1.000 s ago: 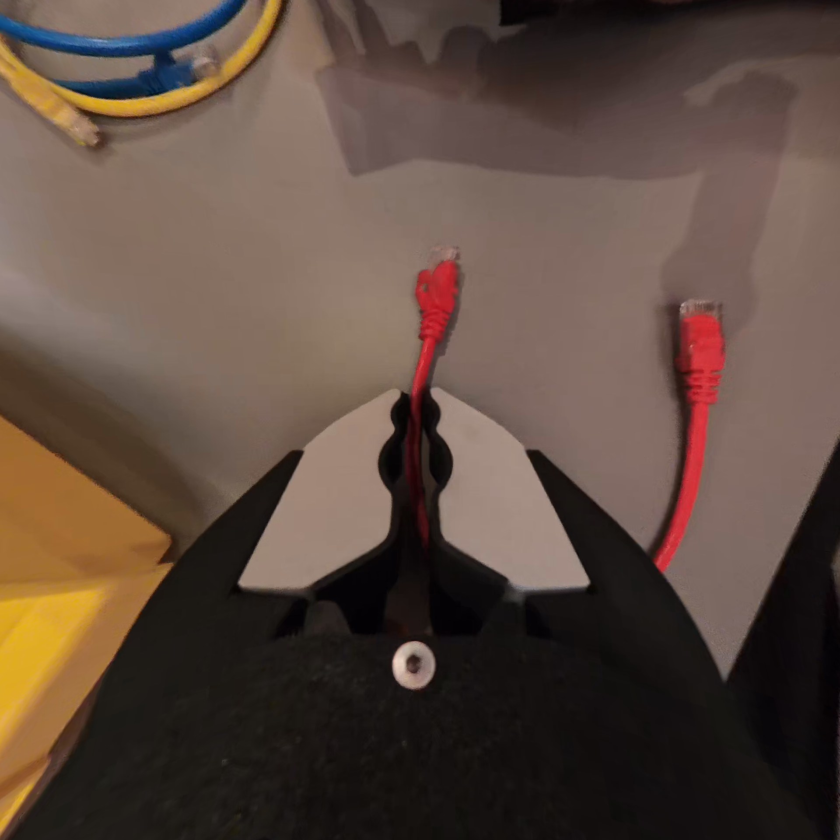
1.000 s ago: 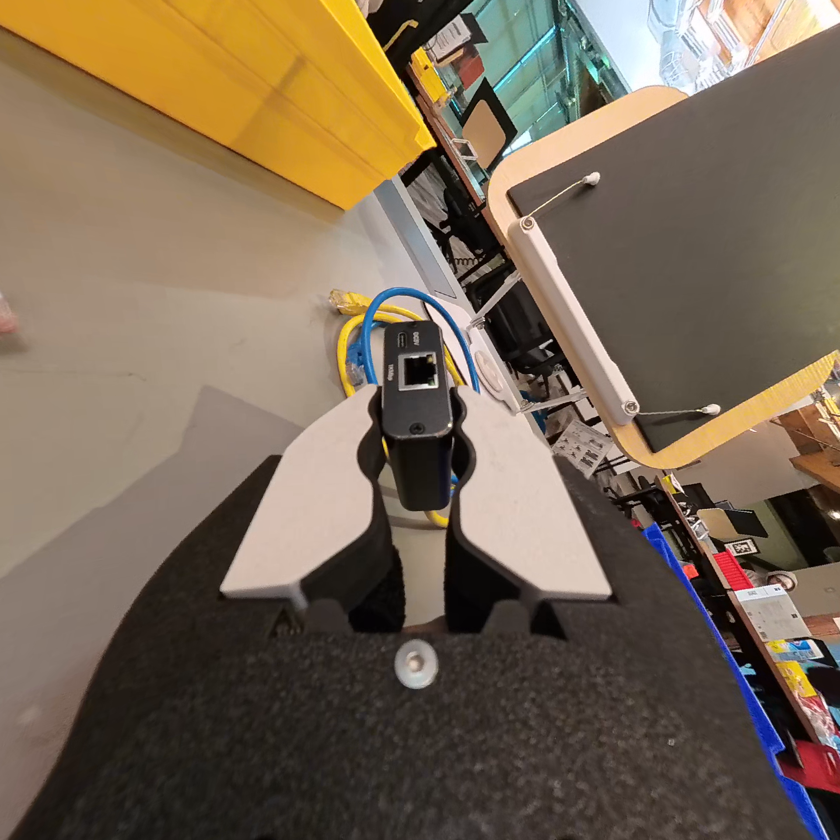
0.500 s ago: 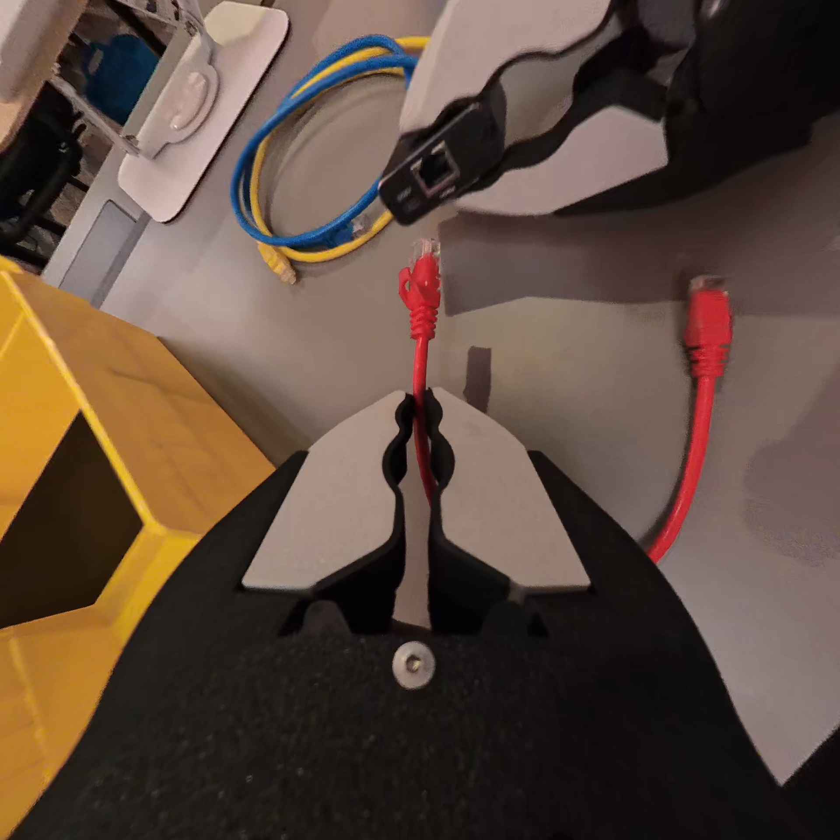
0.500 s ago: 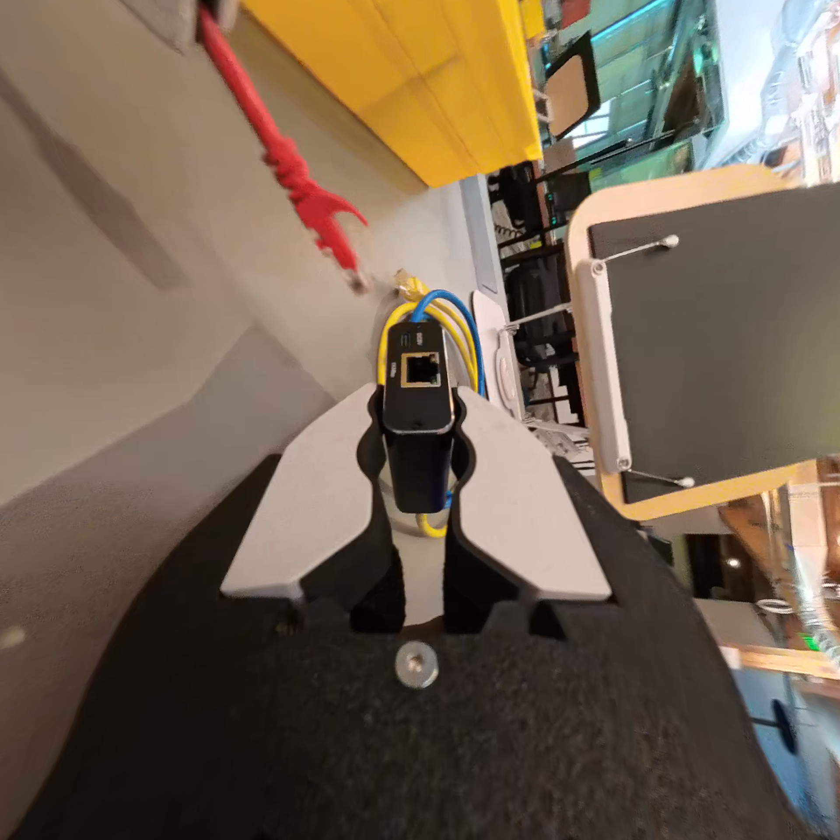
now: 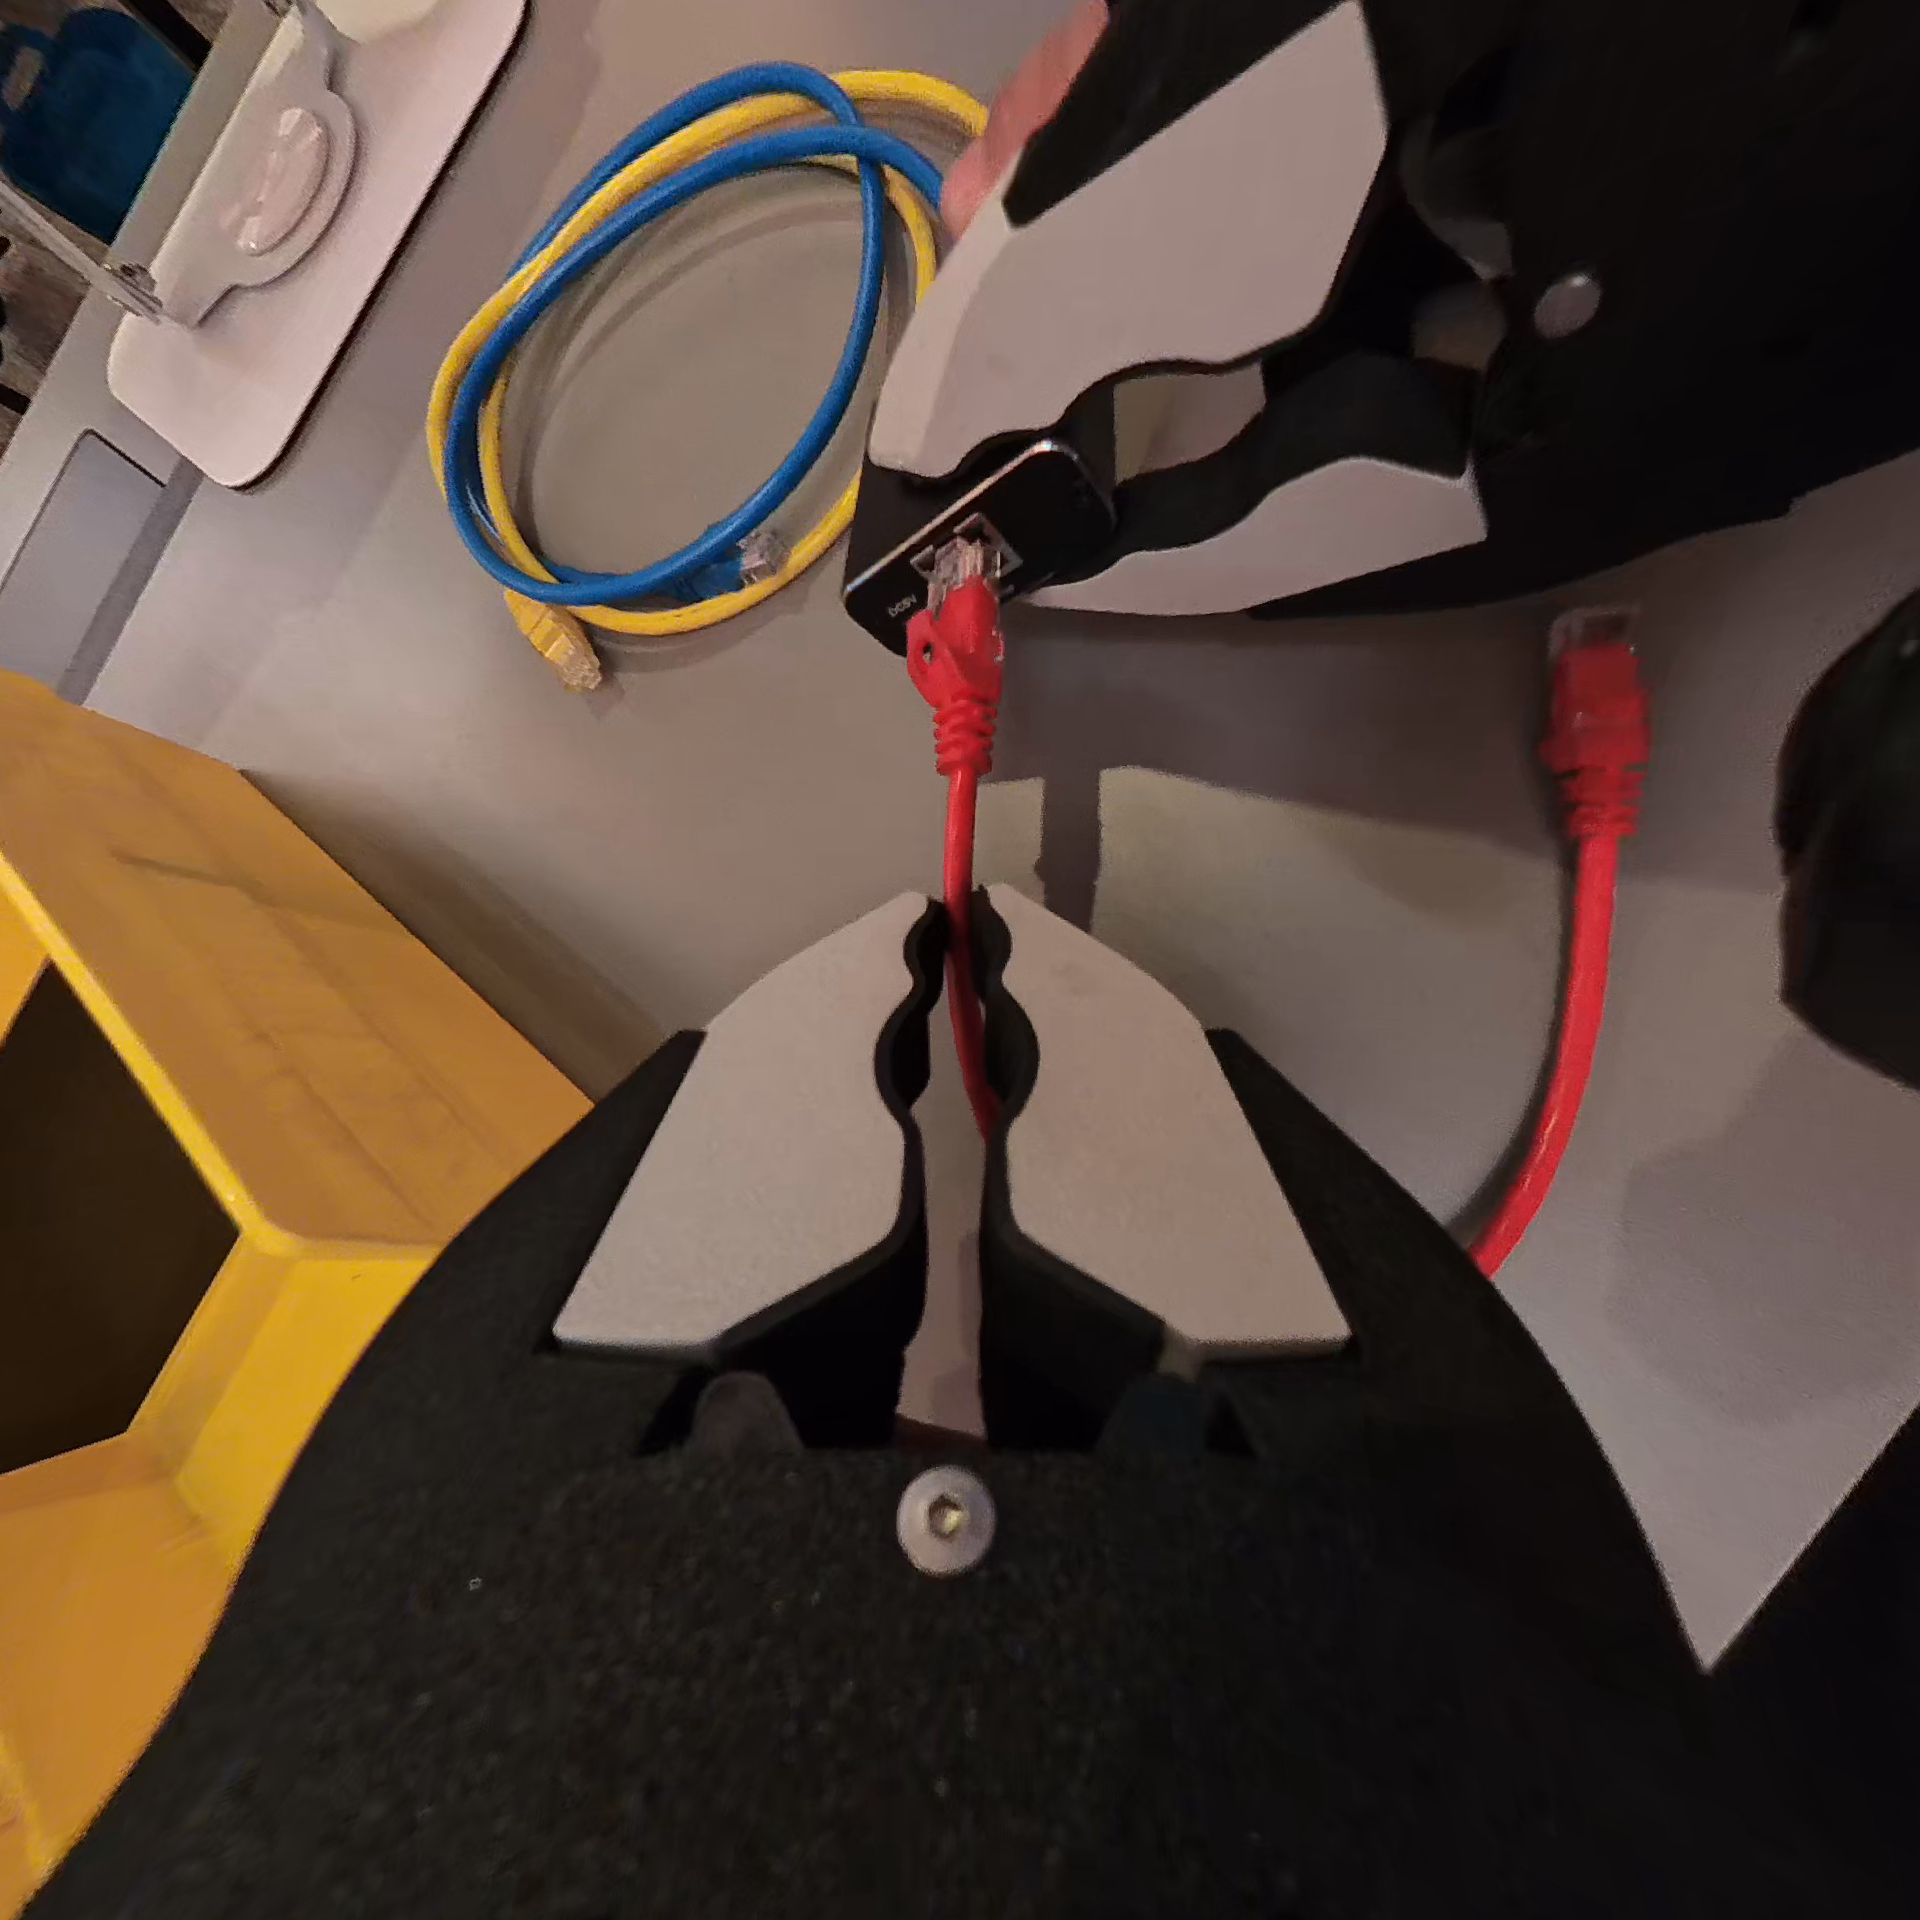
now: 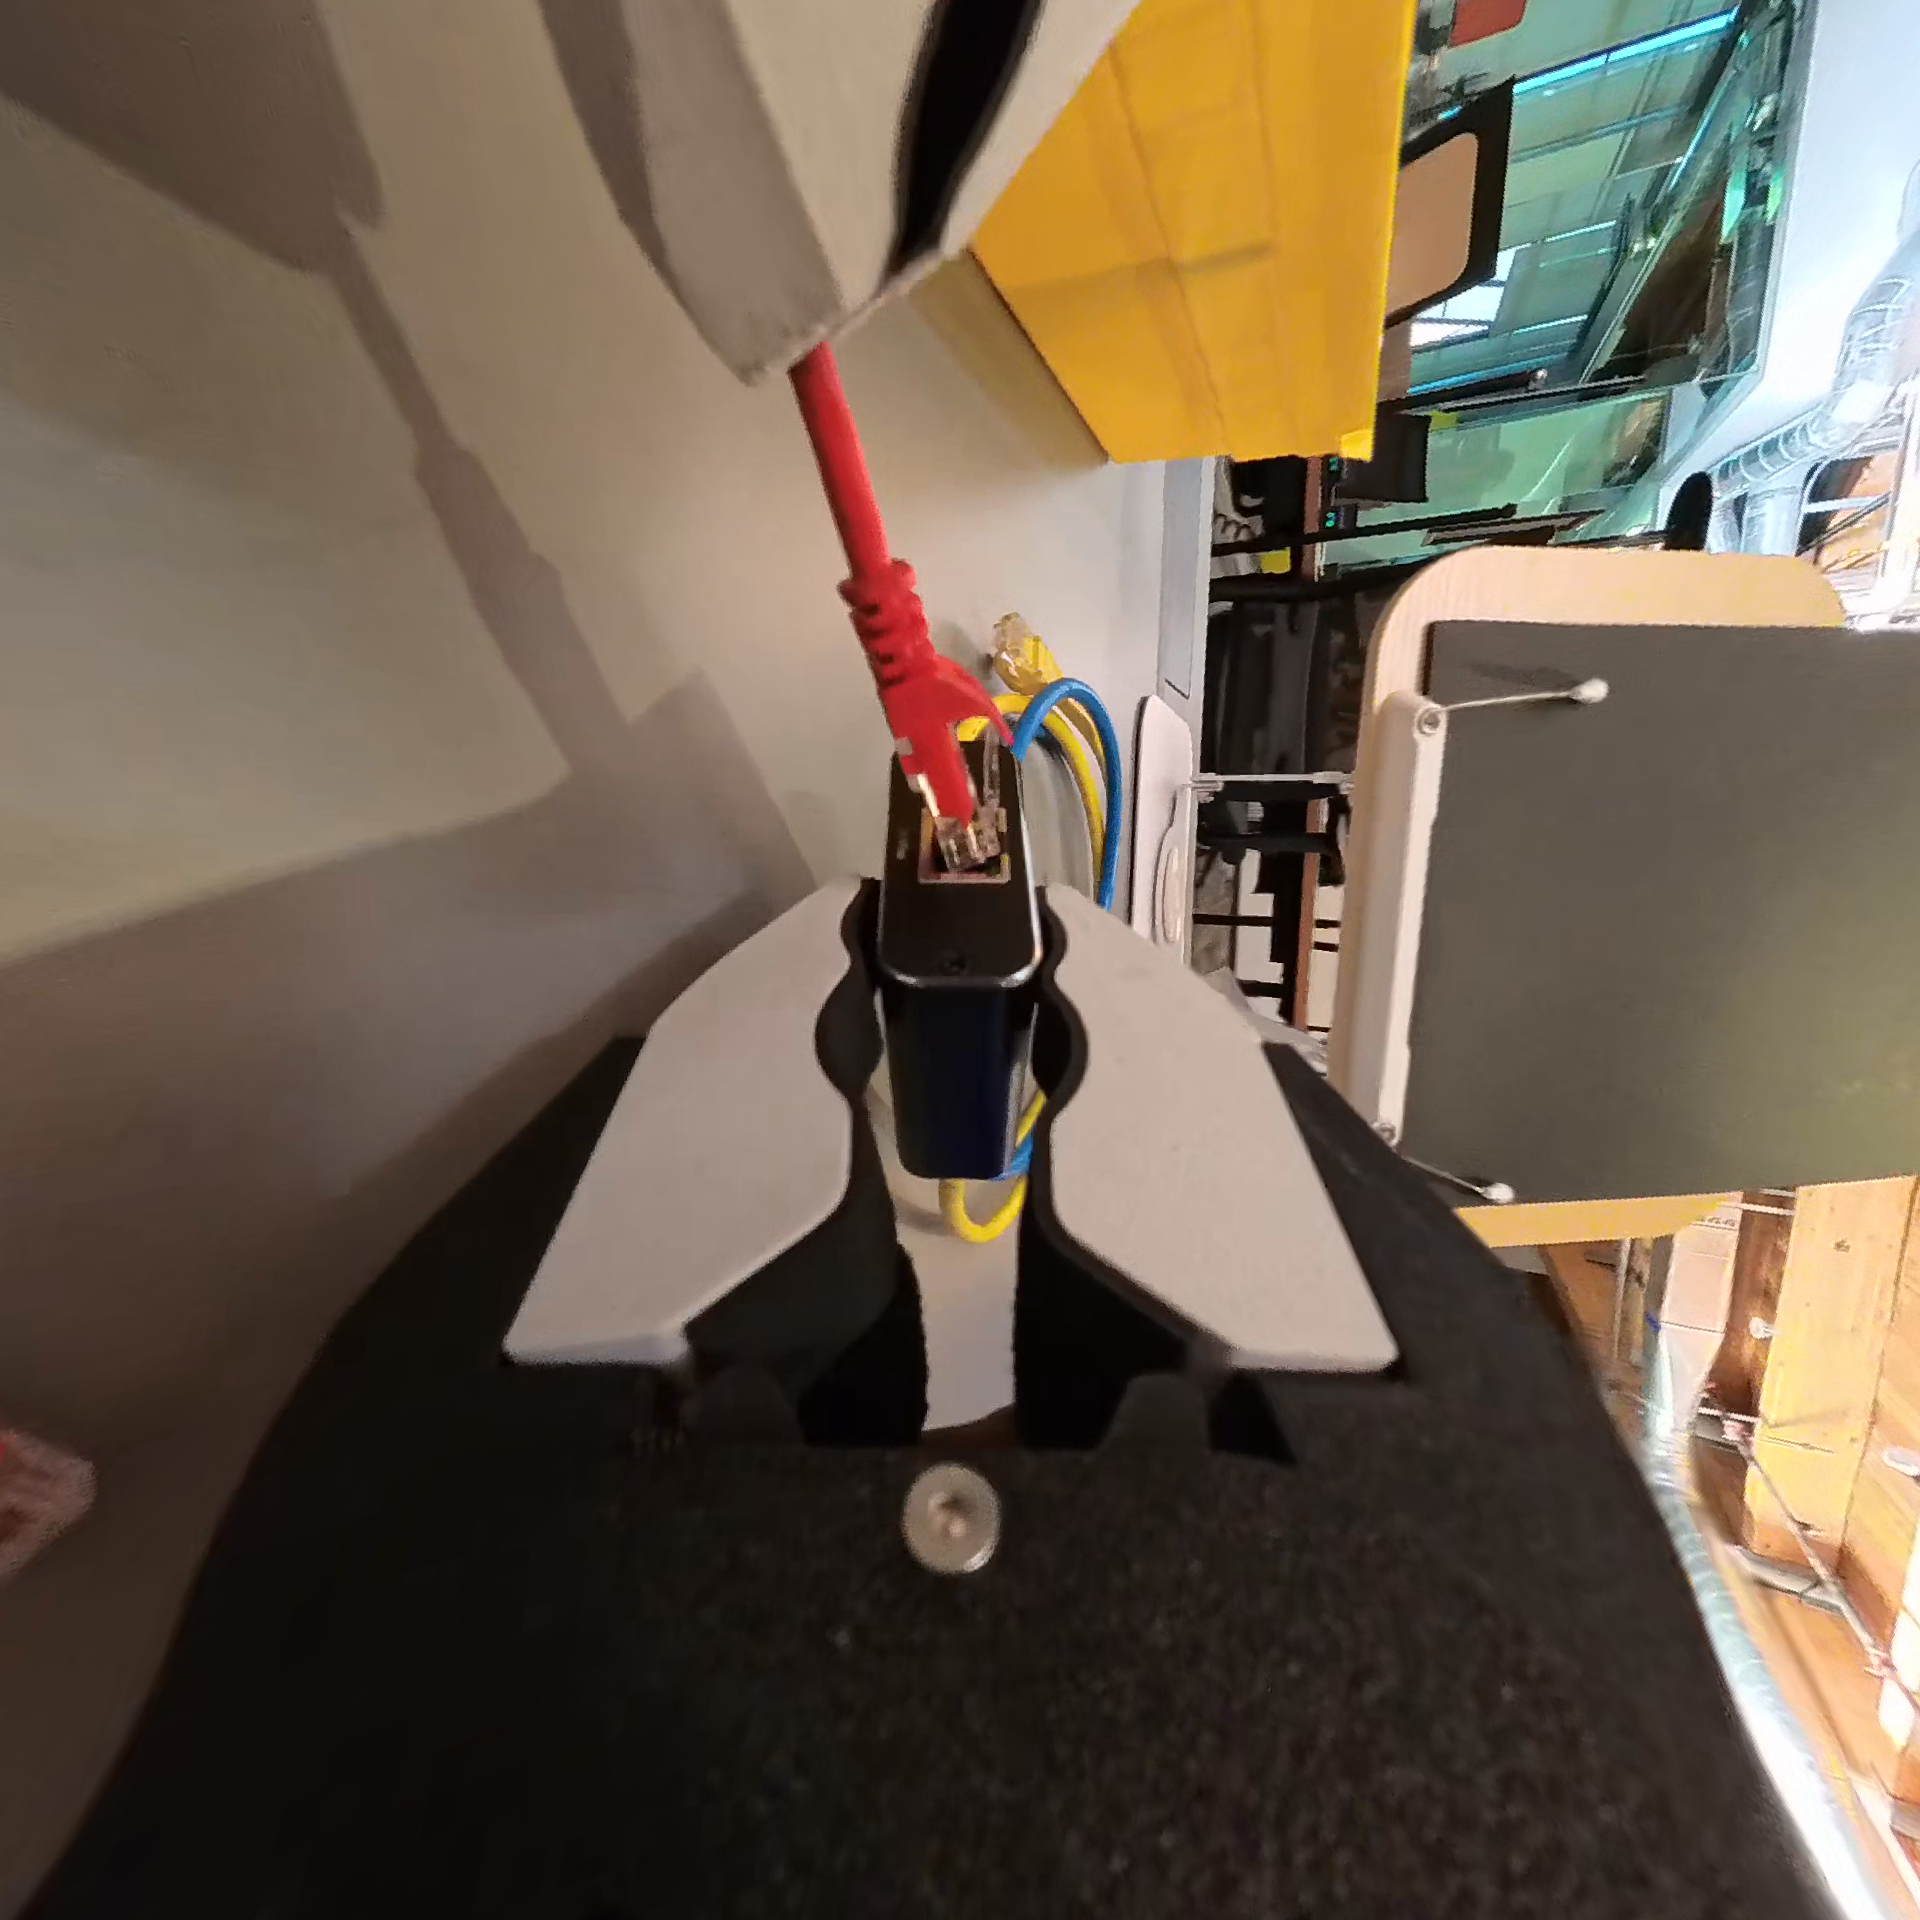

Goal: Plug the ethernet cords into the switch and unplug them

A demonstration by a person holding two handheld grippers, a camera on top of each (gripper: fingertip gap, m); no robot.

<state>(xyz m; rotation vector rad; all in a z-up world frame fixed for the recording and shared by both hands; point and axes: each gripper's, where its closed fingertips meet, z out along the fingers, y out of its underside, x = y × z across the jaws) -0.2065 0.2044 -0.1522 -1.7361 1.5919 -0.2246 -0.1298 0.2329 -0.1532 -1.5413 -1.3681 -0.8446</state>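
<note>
My left gripper (image 5: 961,914) is shut on a red ethernet cord (image 5: 963,831) a short way behind its plug. The clear plug tip (image 5: 961,569) sits at the mouth of the port of a small black switch (image 5: 977,545). My right gripper (image 6: 954,904) is shut on that switch (image 6: 956,997) and holds it above the grey table, port facing the plug (image 6: 961,831). The plug enters at an angle; how deep it sits I cannot tell. The cord's other red plug (image 5: 1590,696) lies free on the table at the right.
A coiled blue cord (image 5: 665,343) and yellow cord (image 5: 561,644) lie on the table behind the switch. A yellow bin (image 5: 156,1091) stands at the left. A white plate (image 5: 281,229) sits at the back left. A black panel with a wooden rim (image 6: 1621,883) stands at the right. My right fingertips sit around 8 centimetres from my left ones.
The two grippers have closed on each other: the red plug, first apart from the switch, now meets its port. The right gripper has tilted the switch toward the plug.
</note>
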